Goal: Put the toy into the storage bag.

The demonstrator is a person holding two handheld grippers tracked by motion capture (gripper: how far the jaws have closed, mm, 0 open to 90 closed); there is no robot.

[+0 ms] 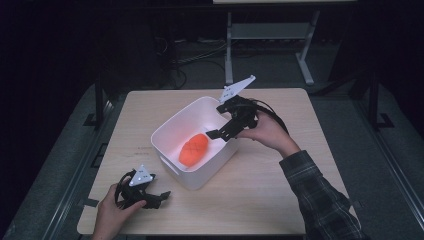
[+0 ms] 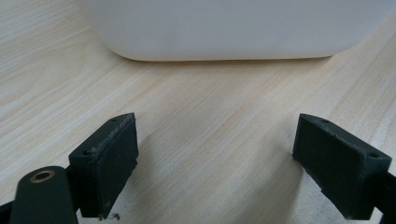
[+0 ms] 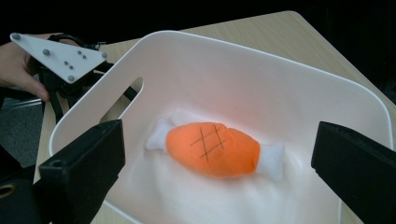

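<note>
Two grippers were in my hands, and neither held anything. My right gripper hung over the far rim of the white bin with its jaws spread wide and nothing between them. The orange plush toy lay loose on the bin's floor, directly below those jaws and apart from them. My left gripper rested low on the wooden table just beside the bin's near corner, jaws also wide apart, with bare wood between them.

I judged the main risk to be the right hand catching the bin's rim as it pulled away, since the light plastic bin could slide or tip on the smooth wood. The left gripper sat close enough to nudge the wall too.

The toy was soft and fuzzy, shaped like a cut of meat with white bone ends and a stitched crosshatch. The bin was smooth, rounded at its corners, with a slot handle.
</note>
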